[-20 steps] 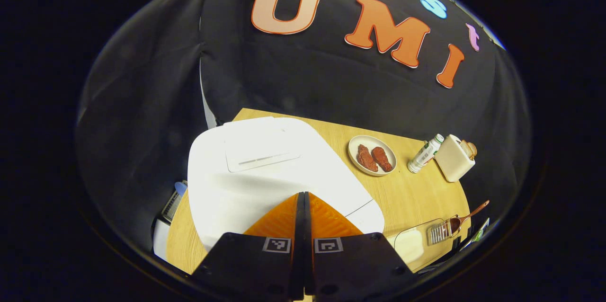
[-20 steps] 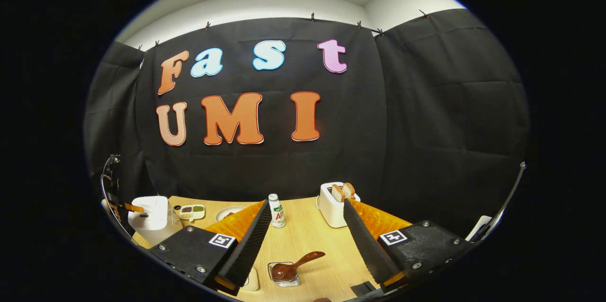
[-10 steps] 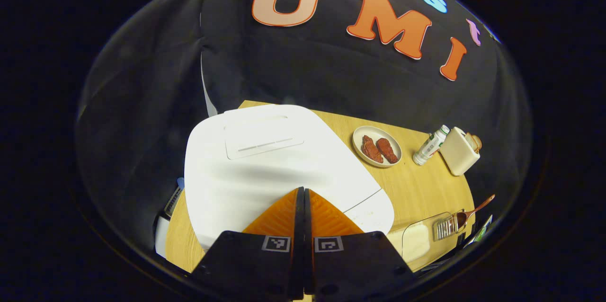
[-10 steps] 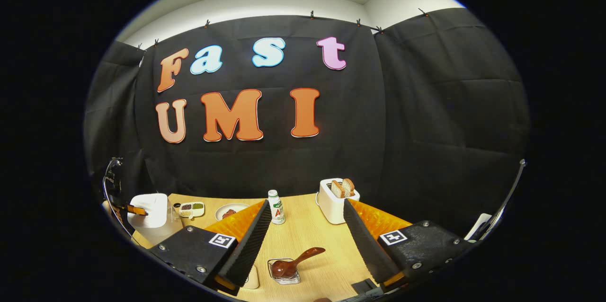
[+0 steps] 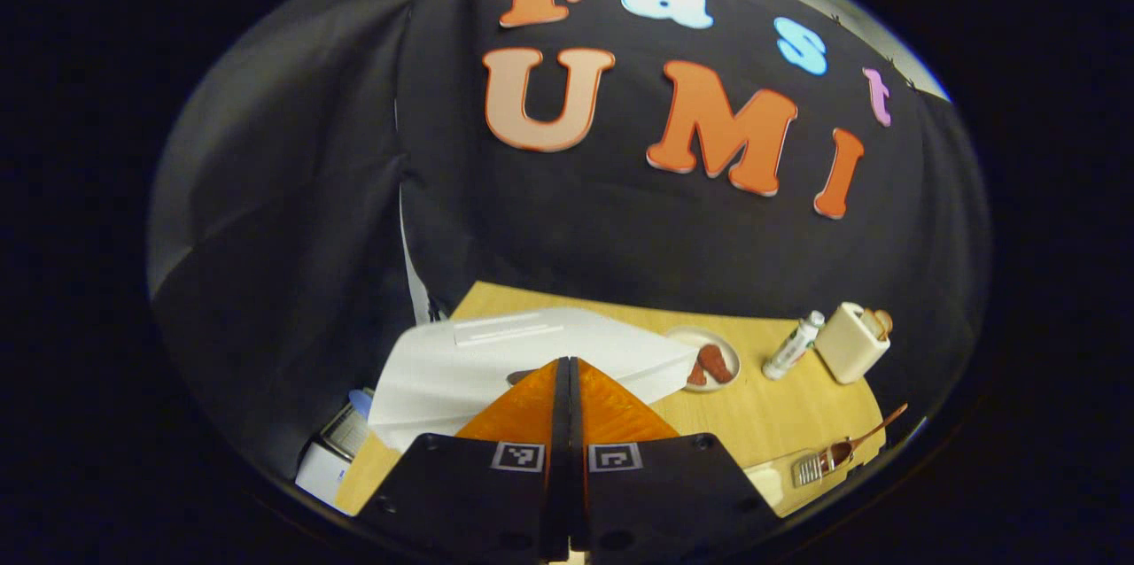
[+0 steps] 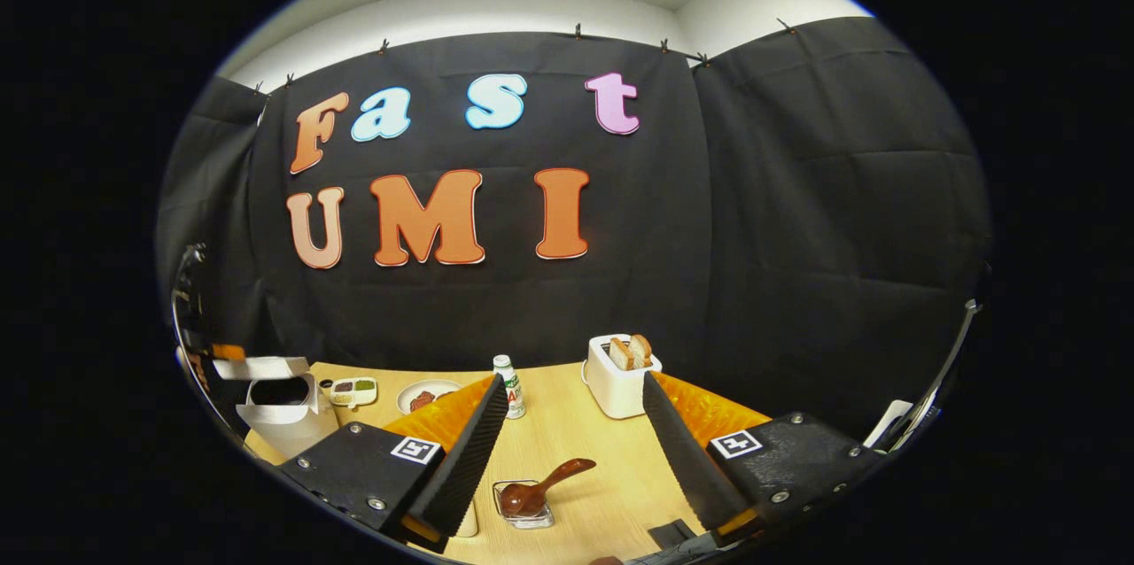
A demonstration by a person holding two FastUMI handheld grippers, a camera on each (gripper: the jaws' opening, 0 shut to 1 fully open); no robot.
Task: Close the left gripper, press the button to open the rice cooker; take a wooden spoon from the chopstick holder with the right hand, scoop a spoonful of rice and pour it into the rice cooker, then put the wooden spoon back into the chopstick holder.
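The white rice cooker's lid (image 5: pixel 532 352) stands tilted up right in front of my left gripper (image 5: pixel 568 363), which is shut with nothing between its fingers. In the right gripper view the cooker (image 6: pixel 285 425) sits at the table's far left, its lid (image 6: pixel 262 367) raised and the dark pot opening showing. The wooden spoon (image 6: pixel 542 489) rests bowl-down in a small clear holder (image 6: pixel 524 514), low between the fingers of my open right gripper (image 6: pixel 574 381). In the left gripper view the spoon (image 5: pixel 852 445) lies at the far right, next to a clear rice container (image 5: pixel 764 482).
On the wooden table (image 6: pixel 611 494) stand a plate of reddish-brown food (image 6: pixel 425 395), a small bottle (image 6: pixel 508 385), a white toaster with bread (image 6: pixel 617 363) and a small divided dish (image 6: pixel 353 390). Black cloth walls close the back and sides.
The rice cooker's lid has sprung up from flat to open. My left gripper has tipped upward, still shut. My right gripper has barely moved.
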